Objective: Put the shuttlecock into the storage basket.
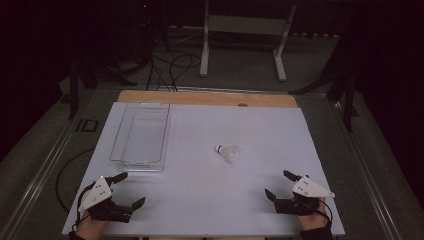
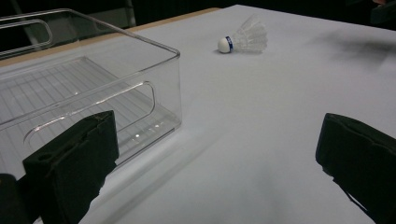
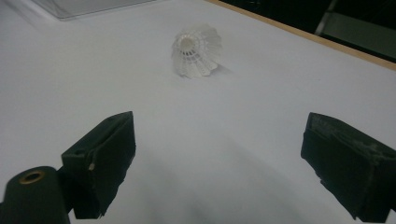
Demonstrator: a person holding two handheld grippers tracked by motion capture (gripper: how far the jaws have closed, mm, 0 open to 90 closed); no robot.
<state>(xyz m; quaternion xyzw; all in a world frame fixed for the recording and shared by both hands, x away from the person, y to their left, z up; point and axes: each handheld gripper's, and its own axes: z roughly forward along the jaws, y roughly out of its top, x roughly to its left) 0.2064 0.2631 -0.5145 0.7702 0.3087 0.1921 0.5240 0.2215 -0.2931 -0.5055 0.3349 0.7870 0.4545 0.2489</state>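
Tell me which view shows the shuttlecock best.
The right gripper view: the shuttlecock lies close ahead, its open skirt facing the camera. The left gripper view shows it sideways, white cork with a blue band, farther off. The high view shows it small on the table.

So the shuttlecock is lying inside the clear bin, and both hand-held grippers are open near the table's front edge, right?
Not quite: the shuttlecock lies on the table, right of the clear bin, as the high view shows. Both hand-held grippers, left and right, are open near the front edge.
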